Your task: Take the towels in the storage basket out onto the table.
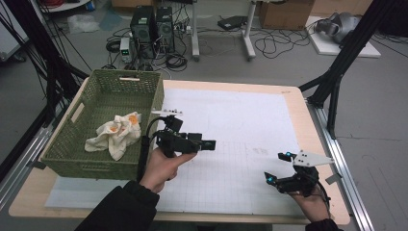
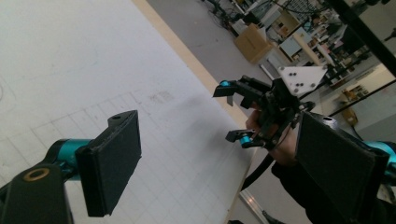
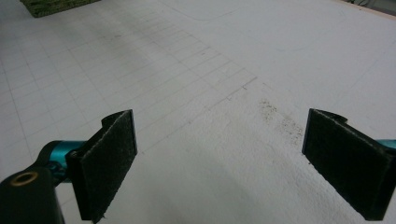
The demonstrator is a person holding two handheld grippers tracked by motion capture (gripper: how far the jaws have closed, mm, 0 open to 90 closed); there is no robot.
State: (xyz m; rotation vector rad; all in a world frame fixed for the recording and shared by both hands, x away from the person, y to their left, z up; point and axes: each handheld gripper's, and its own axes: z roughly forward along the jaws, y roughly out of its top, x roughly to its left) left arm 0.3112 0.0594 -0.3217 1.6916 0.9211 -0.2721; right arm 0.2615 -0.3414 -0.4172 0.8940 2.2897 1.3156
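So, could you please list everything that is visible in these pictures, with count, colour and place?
basket: one, green woven, on the table's left side
cloth: one, cream with orange spots, crumpled inside the basket
mat: one, white with a faint grid, covering most of the table
table: one, light wood edge, centre of the high view
computer towers: two, black, on the floor behind the table, among cables
cardboard box: one, brown, on the floor at the back
left gripper: one, black, open and holding nothing, beside the basket above the mat
right gripper: one, black with teal tips, open and holding nothing, near the mat's right front corner
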